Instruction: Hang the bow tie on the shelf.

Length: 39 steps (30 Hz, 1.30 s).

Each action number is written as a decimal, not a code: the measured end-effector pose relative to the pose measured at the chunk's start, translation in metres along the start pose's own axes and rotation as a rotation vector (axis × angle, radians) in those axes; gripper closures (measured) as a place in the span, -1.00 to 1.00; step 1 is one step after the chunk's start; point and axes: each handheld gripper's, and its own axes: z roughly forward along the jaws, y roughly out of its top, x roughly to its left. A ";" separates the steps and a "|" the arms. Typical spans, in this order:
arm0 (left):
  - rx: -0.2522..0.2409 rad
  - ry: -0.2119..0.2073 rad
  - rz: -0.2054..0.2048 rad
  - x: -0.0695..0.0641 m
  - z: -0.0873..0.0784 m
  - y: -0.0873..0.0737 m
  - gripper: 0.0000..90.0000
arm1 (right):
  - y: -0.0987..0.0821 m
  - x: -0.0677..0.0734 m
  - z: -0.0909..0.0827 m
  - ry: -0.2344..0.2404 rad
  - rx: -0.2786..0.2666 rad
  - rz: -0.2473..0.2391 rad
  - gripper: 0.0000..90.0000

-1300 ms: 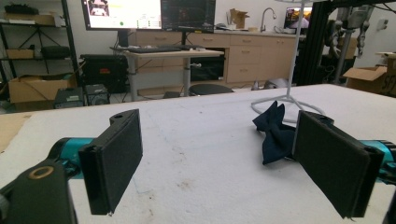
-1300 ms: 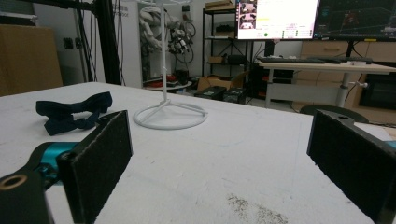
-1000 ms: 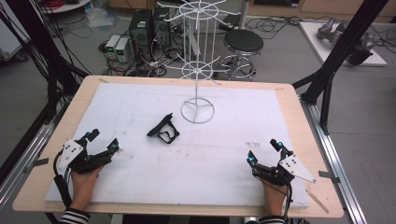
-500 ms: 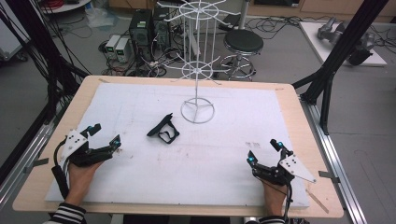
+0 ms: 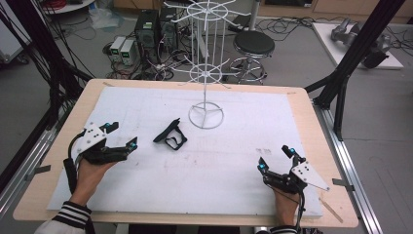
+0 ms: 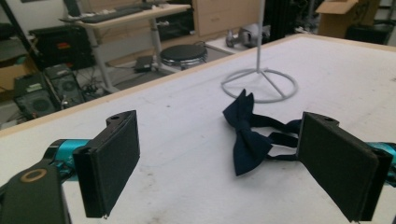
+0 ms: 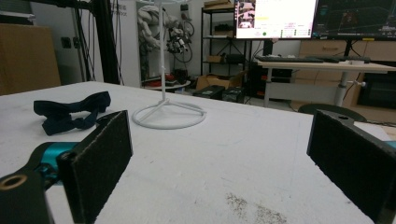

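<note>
A dark navy bow tie (image 5: 170,137) with its strap lies on the white mat (image 5: 234,165), just left of the base of a white wire rack stand (image 5: 206,116). My left gripper (image 5: 122,135) is open, a short way left of the bow tie and pointing toward it. In the left gripper view the bow tie (image 6: 246,133) lies ahead between the spread jaws, with the stand base (image 6: 259,85) behind it. My right gripper (image 5: 276,158) rests open at the mat's front right, far from the tie. In the right gripper view the bow tie (image 7: 70,114) is far left, the stand base (image 7: 169,115) ahead.
The rack's tall pole and wire arms (image 5: 208,44) rise over the back middle of the table. The wooden table edge (image 5: 321,146) frames the mat. Black frame posts (image 5: 358,53) stand at the right; a stool (image 5: 253,46) and computer boxes (image 5: 146,31) sit behind.
My left gripper has moved forward and right across the mat toward the bow tie. The right gripper and the bow tie have stayed put.
</note>
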 end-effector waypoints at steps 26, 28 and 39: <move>0.321 -0.103 0.143 -0.022 0.070 0.019 -0.60 | 0.000 0.000 0.000 0.000 -0.003 0.003 -0.87; 0.336 -0.099 0.148 -0.023 0.072 0.019 -0.59 | 0.000 0.000 0.000 0.001 -0.003 0.003 -0.87; 0.446 -0.089 0.176 -0.025 0.090 0.010 -0.55 | 0.000 -0.001 0.000 0.000 -0.006 0.004 -0.87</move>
